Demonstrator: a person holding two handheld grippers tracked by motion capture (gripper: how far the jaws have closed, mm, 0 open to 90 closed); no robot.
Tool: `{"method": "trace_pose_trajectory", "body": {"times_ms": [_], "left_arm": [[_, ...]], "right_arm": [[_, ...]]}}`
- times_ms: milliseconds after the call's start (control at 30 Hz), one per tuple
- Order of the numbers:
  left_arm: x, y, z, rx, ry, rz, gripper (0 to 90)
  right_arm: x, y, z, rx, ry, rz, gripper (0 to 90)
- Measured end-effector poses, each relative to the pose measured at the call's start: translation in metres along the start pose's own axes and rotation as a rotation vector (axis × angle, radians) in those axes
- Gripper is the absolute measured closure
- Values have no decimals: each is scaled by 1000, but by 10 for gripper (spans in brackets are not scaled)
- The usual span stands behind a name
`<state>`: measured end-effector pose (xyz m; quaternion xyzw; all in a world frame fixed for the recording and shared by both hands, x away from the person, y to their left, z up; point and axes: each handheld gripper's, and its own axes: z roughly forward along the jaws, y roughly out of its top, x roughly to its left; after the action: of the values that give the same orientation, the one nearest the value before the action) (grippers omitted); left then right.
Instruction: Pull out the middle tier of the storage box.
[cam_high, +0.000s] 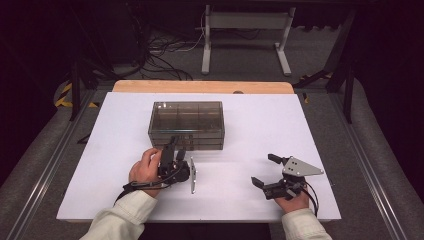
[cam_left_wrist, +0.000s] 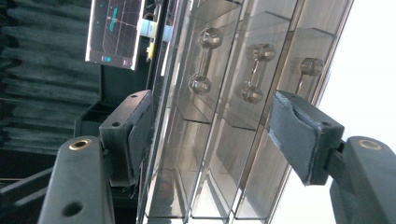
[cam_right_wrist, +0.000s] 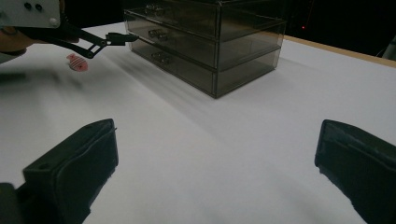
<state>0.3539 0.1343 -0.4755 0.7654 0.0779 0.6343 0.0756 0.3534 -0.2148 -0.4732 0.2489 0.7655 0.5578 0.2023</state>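
Observation:
A smoky clear drawer box (cam_high: 186, 125) with three stacked drawers stands in the middle of the white table (cam_high: 270, 120). My left gripper (cam_high: 175, 146), rolled onto its side, is open just in front of the drawer fronts. In the left gripper view its jaws (cam_left_wrist: 212, 116) stand wide apart, and the three drawer handles (cam_left_wrist: 254, 74) lie beyond them, untouched. My right gripper (cam_high: 264, 171) rests open at the front right, holding nothing. The right gripper view looks between its jaws (cam_right_wrist: 215, 154) at bare table, the drawer box (cam_right_wrist: 210, 42) and the left gripper (cam_right_wrist: 119, 38).
A small red-and-white fish-shaped piece (cam_right_wrist: 77, 62) lies on the table near the left hand. A wooden strip (cam_high: 200, 86) edges the table's far side. Beyond it are a desk frame (cam_high: 245, 30) and floor cables (cam_high: 160, 55).

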Motion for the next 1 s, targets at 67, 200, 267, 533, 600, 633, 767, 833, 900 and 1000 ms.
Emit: {"method": "trace_pose_trajectory", "body": {"times_ms": [67, 200, 267, 533, 600, 633, 767, 833, 900, 1000], "left_arm": [[-2, 0, 1, 5, 0, 4, 344], [-4, 1, 2, 8, 8, 18, 366], [-6, 1, 3, 7, 16, 25, 389], [-12, 3, 5, 16, 33, 50, 466], [-13, 3, 6, 18, 34, 55, 497], [-15, 3, 6, 22, 41, 63, 510], [-17, 3, 8, 23, 49, 69, 549], [-18, 4, 8, 23, 50, 72, 561], [-20, 4, 8, 23, 49, 76, 572], [-22, 4, 10, 24, 45, 78, 588]], "right_arm": [[0, 0, 0, 0, 1, 0, 0], [0, 0, 0, 2, -1, -3, 0], [0, 0, 0, 2, -1, -3, 0], [0, 0, 0, 1, 0, -3, 0], [0, 0, 0, 1, 1, -4, 0], [0, 0, 0, 1, 1, -3, 0], [0, 0, 0, 1, 1, -4, 0], [0, 0, 0, 1, 1, -4, 0], [0, 0, 0, 0, 1, -4, 0], [0, 0, 0, 0, 2, -4, 0]]}}
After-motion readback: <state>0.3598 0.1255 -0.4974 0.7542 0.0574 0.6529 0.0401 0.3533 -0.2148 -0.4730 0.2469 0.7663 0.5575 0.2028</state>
